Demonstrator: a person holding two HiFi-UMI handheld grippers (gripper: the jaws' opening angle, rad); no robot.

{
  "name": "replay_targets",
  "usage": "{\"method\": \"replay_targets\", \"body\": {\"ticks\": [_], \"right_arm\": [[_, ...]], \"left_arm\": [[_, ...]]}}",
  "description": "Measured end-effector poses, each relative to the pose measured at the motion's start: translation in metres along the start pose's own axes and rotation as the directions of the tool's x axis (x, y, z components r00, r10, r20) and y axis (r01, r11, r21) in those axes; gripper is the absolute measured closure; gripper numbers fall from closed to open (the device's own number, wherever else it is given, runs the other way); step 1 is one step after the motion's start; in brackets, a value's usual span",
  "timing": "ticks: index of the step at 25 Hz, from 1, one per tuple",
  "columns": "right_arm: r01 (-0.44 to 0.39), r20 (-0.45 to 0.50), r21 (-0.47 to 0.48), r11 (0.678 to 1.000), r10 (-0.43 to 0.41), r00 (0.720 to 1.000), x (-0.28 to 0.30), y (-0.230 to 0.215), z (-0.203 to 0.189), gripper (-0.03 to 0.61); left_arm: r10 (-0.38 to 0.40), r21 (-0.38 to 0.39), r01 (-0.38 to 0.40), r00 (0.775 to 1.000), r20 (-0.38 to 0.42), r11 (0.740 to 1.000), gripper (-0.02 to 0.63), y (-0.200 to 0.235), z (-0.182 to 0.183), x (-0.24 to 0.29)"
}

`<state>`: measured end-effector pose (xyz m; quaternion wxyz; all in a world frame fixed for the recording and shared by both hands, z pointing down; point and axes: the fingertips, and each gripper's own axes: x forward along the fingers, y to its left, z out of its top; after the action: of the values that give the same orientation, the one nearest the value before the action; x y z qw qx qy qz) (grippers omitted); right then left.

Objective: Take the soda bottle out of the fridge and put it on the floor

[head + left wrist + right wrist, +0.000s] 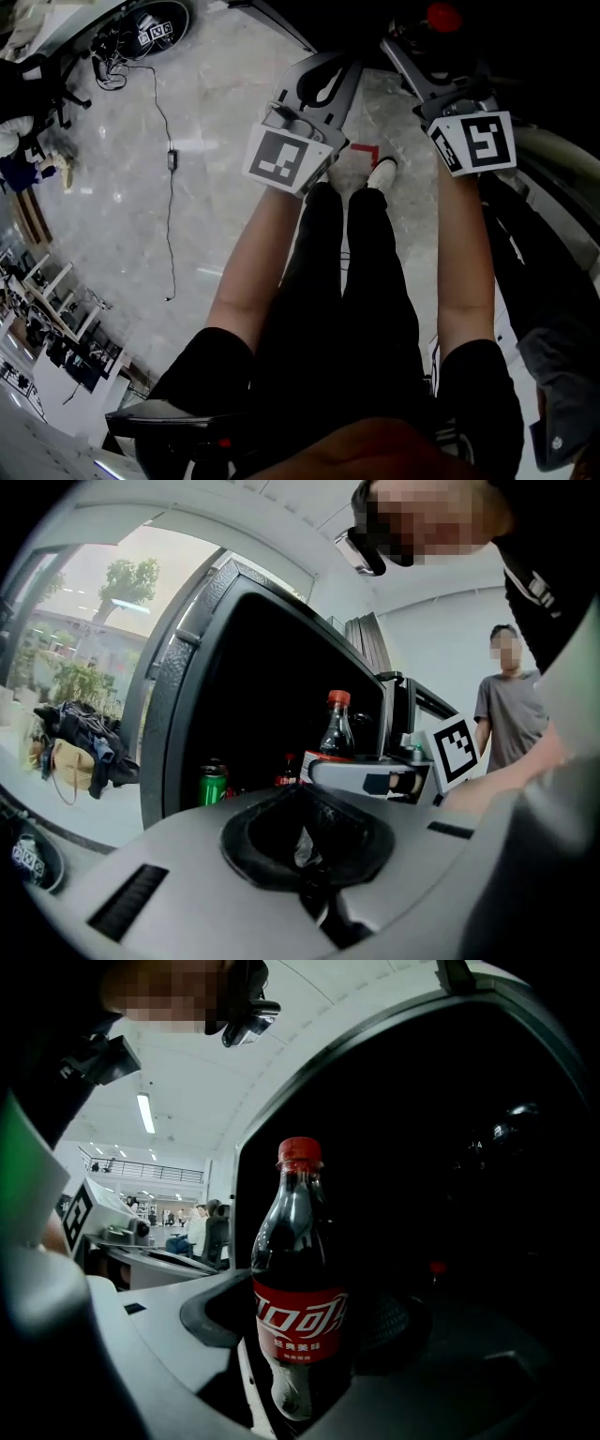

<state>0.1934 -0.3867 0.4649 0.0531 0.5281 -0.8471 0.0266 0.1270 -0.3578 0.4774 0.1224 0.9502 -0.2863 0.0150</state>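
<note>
Over marble floor (141,206) by the fridge (262,696) — right tool (305,1382) clamps soda bottle (298,1269), left tool (309,855) closed.

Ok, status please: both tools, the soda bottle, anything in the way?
Left tool closed, empty. Right tool closed on the soda bottle at its label. Bottle upright at the fridge, not yet on floor. Green can aside, nothing blocking.

left gripper (330,75): jaws together, nothing between them, pointing roughly level
right gripper (422,66): jaws wide, pads pressed on the upright soda bottle (300,1307), pointing roughly level
left forearm (253,272): bare, stretched forward, marker cube (281,159) at its far end
right forearm (466,253): bare, stretched forward, alongside the left, apart from it
</note>
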Motion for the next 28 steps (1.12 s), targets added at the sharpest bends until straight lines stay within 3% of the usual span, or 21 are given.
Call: {"method": "replay_targets", "body": {"ticks": [6,10,15,19,28], "right_arm": [[-0.111,0.006,0.027,0.993,0.111,0.994,-0.026,0.044,-0.015,0.265],[-0.174,-0.026,0.046,0.984,0.175,0.984,-0.033,0.072,-0.05,0.265],[-0.223,-0.101,0.075,0.972,0.23,0.968,-0.033,0.104,-0.122,0.265],[-0.226,-0.157,0.109,0.968,0.242,0.958,-0.03,0.133,-0.18,0.265],[-0.139,-0.292,0.153,0.978,0.179,0.94,-0.034,0.171,-0.344,0.265]], "left_arm": [[0.061,-0.013,-0.061,0.998,-0.023,0.998,0.609,-0.003,-0.026,-0.022],[0.102,-0.007,-0.103,0.994,-0.044,0.995,0.609,-0.001,-0.049,-0.043],[0.147,0.006,-0.147,0.984,-0.102,0.989,0.609,0.011,-0.101,-0.069],[0.161,-0.034,-0.167,0.975,-0.152,0.985,0.609,0.024,-0.149,-0.088],[0.072,-0.089,-0.097,0.965,-0.252,0.991,0.609,0.038,-0.284,-0.119]]}}
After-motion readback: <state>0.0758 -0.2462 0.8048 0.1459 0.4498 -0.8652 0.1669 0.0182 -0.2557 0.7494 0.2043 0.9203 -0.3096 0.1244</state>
